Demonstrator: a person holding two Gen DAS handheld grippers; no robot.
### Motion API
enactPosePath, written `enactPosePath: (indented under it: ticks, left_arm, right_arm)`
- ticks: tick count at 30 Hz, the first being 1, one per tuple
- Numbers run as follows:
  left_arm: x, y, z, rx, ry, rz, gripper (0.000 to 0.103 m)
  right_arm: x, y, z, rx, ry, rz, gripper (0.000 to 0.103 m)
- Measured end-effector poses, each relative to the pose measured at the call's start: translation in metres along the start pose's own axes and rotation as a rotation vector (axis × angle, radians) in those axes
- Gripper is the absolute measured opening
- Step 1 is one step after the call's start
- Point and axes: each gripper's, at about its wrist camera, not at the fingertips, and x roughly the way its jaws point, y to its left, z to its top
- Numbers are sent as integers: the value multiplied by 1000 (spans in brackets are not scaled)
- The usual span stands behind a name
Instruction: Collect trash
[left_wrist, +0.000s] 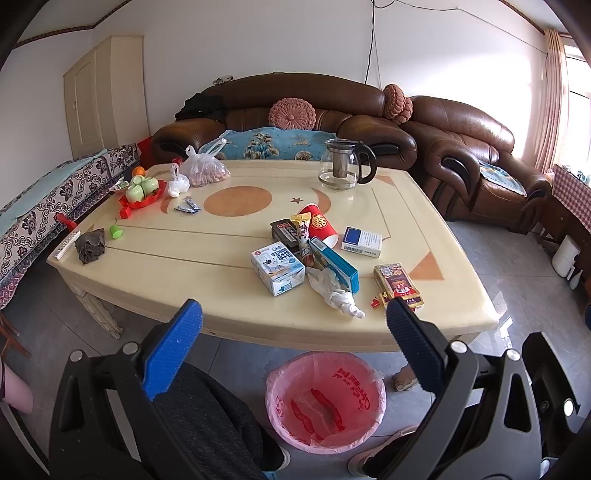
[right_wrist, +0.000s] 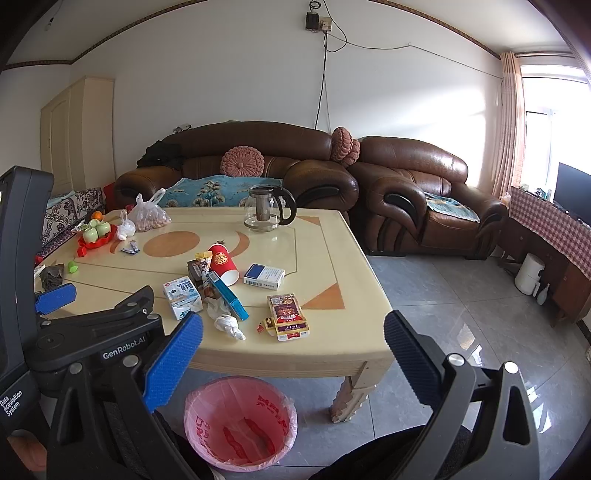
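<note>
In the left wrist view, the left gripper (left_wrist: 293, 314) hangs wide apart and empty over the near table (left_wrist: 155, 266) edge; the crumpled tissue (left_wrist: 334, 291) lies at 12 o'clock, the pink-lined bin (left_wrist: 325, 400) at 6 on the floor

In the right wrist view, the right gripper (right_wrist: 293, 328) gapes equally wide, holding nothing; the tissue (right_wrist: 229, 325) sits at 10 o'clock, the bin (right_wrist: 240, 421) at 7

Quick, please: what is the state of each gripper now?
Left gripper: open, holding nothing.
Right gripper: open, holding nothing.
</note>
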Motion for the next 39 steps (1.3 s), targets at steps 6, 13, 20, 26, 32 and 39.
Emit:
enactPosePath:
  ticks: [6, 13, 20, 26, 32, 39]
  left_arm:
    - [0, 1, 0, 0, 0, 1, 98]
    - [-1, 1, 1, 0, -2, 1, 98]
    - [-1, 0, 0, 0, -1, 0, 98]
    - [-1, 1, 0, -2, 6, -3, 98]
    - [6, 7, 3, -25, 42, -4, 98]
    - [37, 28, 9, -73, 100, 34, 98]
  right_arm:
    - [0, 0, 0, 0, -1, -1, 96]
    - [0, 1, 1, 1, -1, 2, 96]
    - [0, 2, 2, 1, 0, 5, 96]
    - [1, 6, 5, -2, 8, 12, 96]
    - [9, 8, 9, -13, 32, 30, 96]
    - [41, -7, 10, 1, 56, 55, 96]
